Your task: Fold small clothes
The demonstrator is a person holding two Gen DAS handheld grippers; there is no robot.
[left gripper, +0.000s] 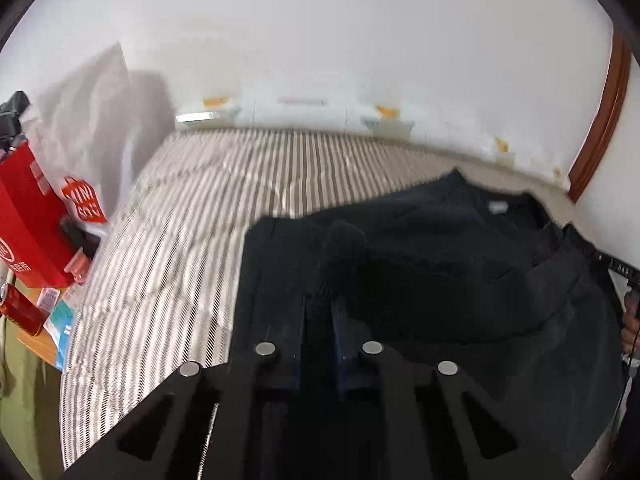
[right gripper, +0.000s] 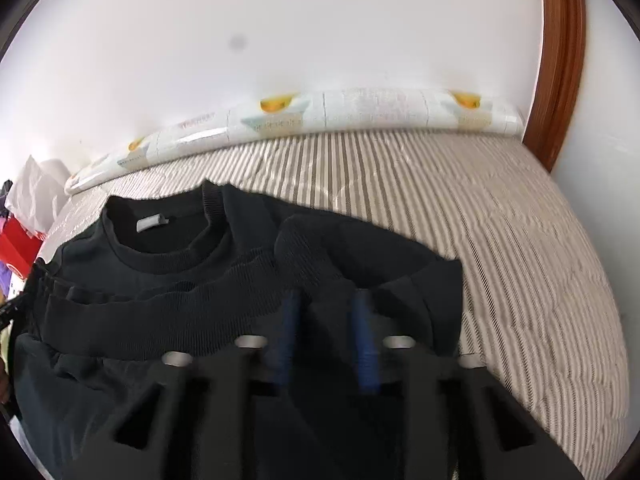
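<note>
A white plastic bag [left gripper: 86,148] is showing red "UNI QLO" lettering; the left gripper [left gripper: 319,312] and the right gripper [right gripper: 326,316] are each pinching the black ribbed-hem sweatshirt [right gripper: 168,264] on the striped bed cover [right gripper: 500,240].

The sweater [right gripper: 168,264] lies on the bed [right gripper: 500,240], pillow [right gripper: 360,112] behind it.

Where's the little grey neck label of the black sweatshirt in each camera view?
Left wrist view: neck label sits right of centre, inside the collar of the black sweatshirt.
Right wrist view: neck label sits left of centre, inside the collar.
Shared landmark: the lemon-print pack along the wall behind the striped bed.
</note>
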